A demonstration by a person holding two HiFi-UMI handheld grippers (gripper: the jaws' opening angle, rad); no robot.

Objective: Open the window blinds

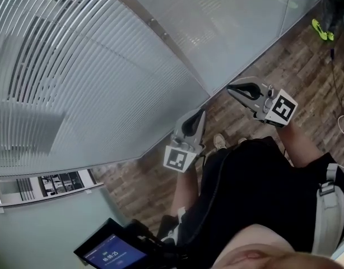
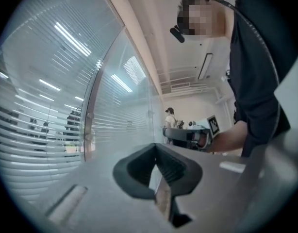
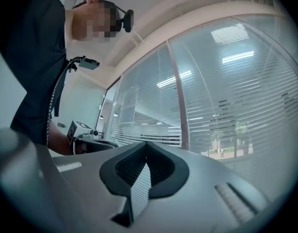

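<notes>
Pale slats of the window blinds [image 1: 77,66] hang lowered across the pane ahead of both tools and off to the left of the left hand-held gripper [image 1: 201,113]. Each slat is turned about level, so trees and figures outside show through the gaps in both gripper views. That lie fits two readings: slats already tilted to let light in, or a blind that would yet be drawn up; the pictures do not settle which. The left hand-held gripper has its jaws pressed together with nothing between them, and the right hand-held gripper [image 1: 230,87], just beside it to the right, is likewise closed and empty. Both are held out from the body above the wooden floor [image 1: 261,55], tips aimed at the glass near the upright frame post [image 1: 169,41], probably because any cord or wand would hang there. I cannot make one out, perhaps because the wide lens blurs so thin a thing. Closed jaws suit carrying, not gripping.
</notes>
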